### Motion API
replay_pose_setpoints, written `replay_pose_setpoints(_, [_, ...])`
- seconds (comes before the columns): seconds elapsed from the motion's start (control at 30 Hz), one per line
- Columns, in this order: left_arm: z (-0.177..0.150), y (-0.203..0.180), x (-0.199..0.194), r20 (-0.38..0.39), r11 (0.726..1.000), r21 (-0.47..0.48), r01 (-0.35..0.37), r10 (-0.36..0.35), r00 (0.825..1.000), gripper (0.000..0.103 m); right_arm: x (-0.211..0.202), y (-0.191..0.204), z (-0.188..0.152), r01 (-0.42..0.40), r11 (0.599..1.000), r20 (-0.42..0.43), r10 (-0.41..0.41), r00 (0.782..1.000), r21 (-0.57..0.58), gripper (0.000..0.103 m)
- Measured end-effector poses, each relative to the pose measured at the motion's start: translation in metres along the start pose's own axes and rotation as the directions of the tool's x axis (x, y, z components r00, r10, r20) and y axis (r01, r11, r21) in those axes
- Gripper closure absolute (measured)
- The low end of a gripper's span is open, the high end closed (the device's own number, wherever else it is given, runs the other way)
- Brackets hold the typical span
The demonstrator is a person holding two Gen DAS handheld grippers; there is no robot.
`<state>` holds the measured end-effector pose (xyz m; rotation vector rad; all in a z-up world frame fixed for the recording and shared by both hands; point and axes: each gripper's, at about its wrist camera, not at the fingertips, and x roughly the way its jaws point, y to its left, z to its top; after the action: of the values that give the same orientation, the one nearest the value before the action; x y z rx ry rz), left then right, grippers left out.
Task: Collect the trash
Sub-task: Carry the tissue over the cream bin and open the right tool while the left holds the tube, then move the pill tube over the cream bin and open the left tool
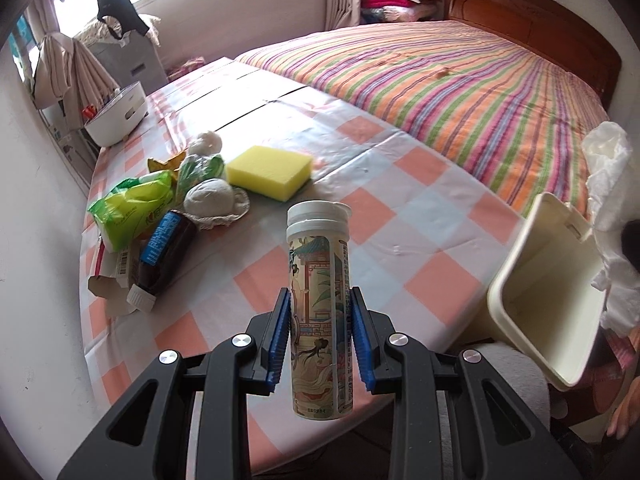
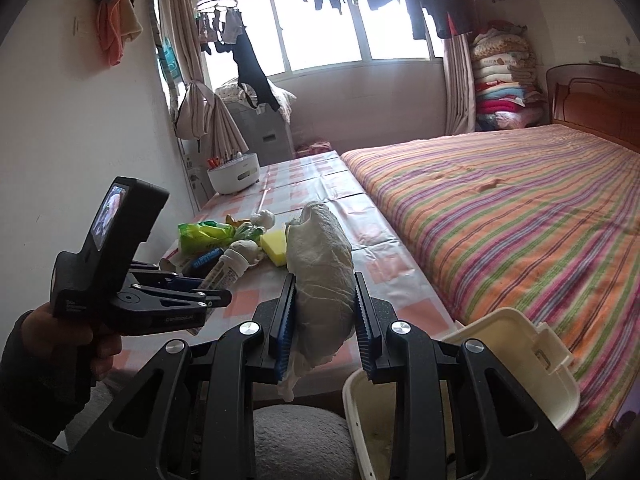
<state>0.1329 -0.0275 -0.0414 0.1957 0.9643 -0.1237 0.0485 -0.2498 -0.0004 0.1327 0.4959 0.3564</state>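
My left gripper [image 1: 320, 320] is shut on a white-capped tube with painted figures [image 1: 318, 304], held upright above the checked table [image 1: 420, 216]; the tube also shows in the right wrist view [image 2: 230, 270]. My right gripper [image 2: 325, 312] is shut on a crumpled white paper wad [image 2: 320, 264], above the near table edge beside a cream trash bin [image 2: 480, 368]. The bin [image 1: 540, 300] sits at the table's right corner, tilted, open side toward me. Trash lies on the table: green wrappers [image 1: 132, 208], brown bottle [image 1: 168, 256], paper balls [image 1: 210, 196], yellow sponge [image 1: 270, 172].
A bed with a striped cover [image 1: 460, 80] runs along the table's far side. A white appliance [image 1: 116, 116] stands at the table's far left end by the wall. A grey cushioned stool [image 2: 296, 440] is below the grippers.
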Motion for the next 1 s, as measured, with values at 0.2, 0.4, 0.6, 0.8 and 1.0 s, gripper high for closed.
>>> replay_pose_setpoints(0.2, [-0.004, -0.031, -0.017, 0.027, 0.998, 0.046, 0.05, -0.051, 0.998, 0.075, -0.028, -0.021, -0.009, 0.086, 0.996, 0.015, -0.086, 0.996, 0.024, 0.076])
replay_pose_setpoints(0.4, [-0.005, -0.063, -0.037, 0.06, 0.99, 0.102, 0.094, -0.101, 0.993, 0.075, -0.051, -0.039, -0.02, 0.164, 0.985, 0.023, -0.165, 0.986, 0.045, 0.076])
replay_pose_setpoints(0.6, [-0.004, -0.09, -0.054, 0.085, 0.981, 0.148, 0.127, -0.141, 0.986, 0.075, -0.06, -0.053, -0.028, 0.207, 0.975, 0.019, -0.209, 0.978, 0.076, 0.072])
replay_pose_setpoints(0.8, [-0.001, -0.111, -0.062, 0.093, 0.972, 0.185, 0.144, -0.163, 0.982, 0.075, -0.057, -0.068, -0.035, 0.216, 0.969, -0.002, -0.217, 0.976, 0.124, 0.071])
replay_pose_setpoints(1.0, [0.0, -0.123, -0.064, 0.089, 0.967, 0.206, 0.149, -0.17, 0.982, 0.075, -0.059, -0.079, -0.039, 0.231, 0.962, 0.008, -0.235, 0.972, 0.148, 0.046])
